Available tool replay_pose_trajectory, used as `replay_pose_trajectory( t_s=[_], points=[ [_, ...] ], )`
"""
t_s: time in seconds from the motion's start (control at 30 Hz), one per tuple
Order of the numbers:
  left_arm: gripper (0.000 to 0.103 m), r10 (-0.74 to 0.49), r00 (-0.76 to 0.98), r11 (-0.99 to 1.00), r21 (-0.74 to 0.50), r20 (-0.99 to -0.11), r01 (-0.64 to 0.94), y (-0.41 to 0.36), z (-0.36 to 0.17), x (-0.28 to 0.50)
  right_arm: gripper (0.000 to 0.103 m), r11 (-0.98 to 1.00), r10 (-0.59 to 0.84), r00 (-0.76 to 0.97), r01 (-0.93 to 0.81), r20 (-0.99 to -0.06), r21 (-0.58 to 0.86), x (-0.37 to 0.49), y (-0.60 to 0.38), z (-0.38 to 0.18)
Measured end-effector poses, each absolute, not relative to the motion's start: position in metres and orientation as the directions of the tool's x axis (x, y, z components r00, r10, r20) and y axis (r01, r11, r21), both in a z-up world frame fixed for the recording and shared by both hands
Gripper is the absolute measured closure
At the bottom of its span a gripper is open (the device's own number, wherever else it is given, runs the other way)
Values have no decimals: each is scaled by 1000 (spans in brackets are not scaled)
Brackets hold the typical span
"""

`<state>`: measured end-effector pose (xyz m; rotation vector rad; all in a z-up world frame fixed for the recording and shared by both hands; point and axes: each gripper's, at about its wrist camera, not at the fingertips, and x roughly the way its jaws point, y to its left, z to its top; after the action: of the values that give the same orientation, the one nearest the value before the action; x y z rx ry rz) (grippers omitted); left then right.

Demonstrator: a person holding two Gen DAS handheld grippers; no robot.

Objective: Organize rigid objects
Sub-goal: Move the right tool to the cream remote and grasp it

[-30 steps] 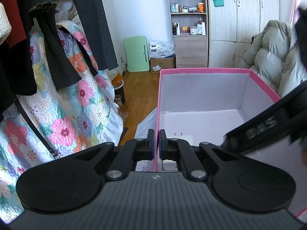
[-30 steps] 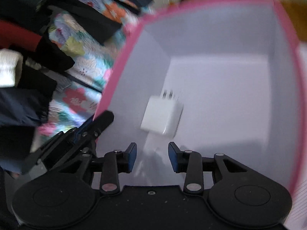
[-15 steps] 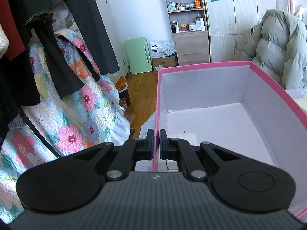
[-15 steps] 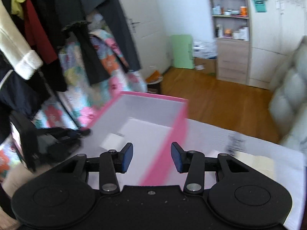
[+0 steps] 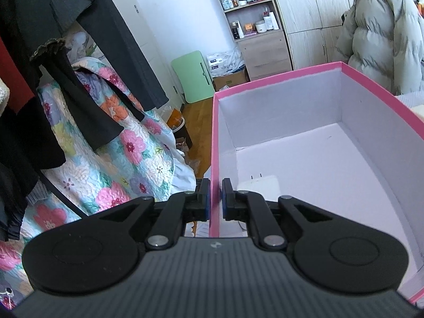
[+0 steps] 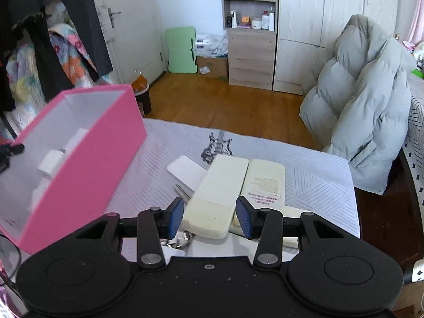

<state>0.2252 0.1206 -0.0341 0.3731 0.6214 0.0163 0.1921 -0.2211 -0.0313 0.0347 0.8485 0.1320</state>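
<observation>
A pink box (image 5: pixel 278 79) with a white inside stands open; my left gripper (image 5: pixel 216 198) is shut on its left wall. A white charger (image 5: pixel 261 182) lies on the box floor by that gripper. In the right wrist view the box (image 6: pixel 103 153) is at the left, with the charger (image 6: pixel 50 163) inside. My right gripper (image 6: pixel 209 217) is open, its fingers either side of the near end of a cream remote (image 6: pixel 220 190). A second cream remote (image 6: pixel 265 182) lies beside it, label up. A white card (image 6: pixel 185 171) and a metal key (image 6: pixel 182 192) lie partly under the first remote.
The objects lie on a patterned grey-white cloth (image 6: pixel 318 175) over a table. A grey puffer jacket (image 6: pixel 363 100) hangs on a chair at the right. Hanging clothes and a floral quilt (image 5: pixel 87 143) are at the left. Shelves and cupboards stand across the wooden floor.
My right gripper has come out of the box and swung right, down to the cream remotes on the cloth. My left gripper has stayed shut on the box wall.
</observation>
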Motion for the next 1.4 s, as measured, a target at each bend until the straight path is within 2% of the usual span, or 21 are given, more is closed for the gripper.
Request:
replay_pose_trajectory(
  t_s=[0.07, 0.2, 0.27, 0.37, 0.47, 0.57, 0.67, 0.73, 0.77, 0.83, 1.0, 1.2, 1.27, 1.4],
  points=[
    [96, 130, 814, 930, 354, -567, 98, 119, -34, 225, 53, 990, 133, 637, -115, -760, 77, 201, -219, -39],
    [96, 132, 814, 928, 359, -566, 99, 118, -34, 225, 42, 984, 175, 592, -129, -787, 121, 224, -218, -53],
    [96, 133, 814, 928, 360, -566, 98, 118, -34, 225, 40, 983, 173, 577, -148, -798, 106, 236, -211, -61],
    [96, 132, 814, 928, 360, -566, 99, 118, -34, 225, 31, 988, 96, 574, -151, -813, 10, 249, -197, -70],
    [96, 128, 814, 930, 354, -566, 100, 118, -34, 225, 30, 982, -12, 571, -147, -821, -116, 256, -183, -79],
    [96, 125, 815, 933, 347, -566, 98, 117, -34, 225, 28, 976, -74, 579, -124, -812, -177, 245, -179, -80],
    [96, 109, 816, 941, 323, -568, 99, 120, -33, 224, 29, 974, -102, 580, -109, -808, -200, 233, -179, -78],
    [96, 104, 816, 944, 314, -568, 99, 122, -33, 225, 35, 971, -105, 595, -112, -797, -211, 225, -179, -77],
    [96, 101, 817, 945, 311, -568, 99, 122, -32, 225, 43, 970, -100, 603, -117, -791, -212, 223, -179, -78],
    [96, 101, 816, 945, 311, -569, 99, 122, -32, 226, 43, 968, -98, 607, -124, -788, -216, 217, -178, -75],
    [96, 93, 817, 949, 299, -569, 100, 125, -32, 225, 44, 989, -27, 623, -97, -781, -112, 211, -187, -68],
    [96, 91, 816, 951, 293, -570, 99, 127, -32, 226, 44, 967, 253, 513, -120, -820, 224, 193, -201, -59],
    [96, 89, 816, 952, 290, -570, 99, 127, -32, 226, 44, 963, 269, 487, -123, -831, 239, 189, -196, -61],
    [96, 89, 817, 952, 290, -570, 99, 127, -32, 227, 40, 978, 200, 489, -153, -849, 142, 193, -178, -62]
  ],
)
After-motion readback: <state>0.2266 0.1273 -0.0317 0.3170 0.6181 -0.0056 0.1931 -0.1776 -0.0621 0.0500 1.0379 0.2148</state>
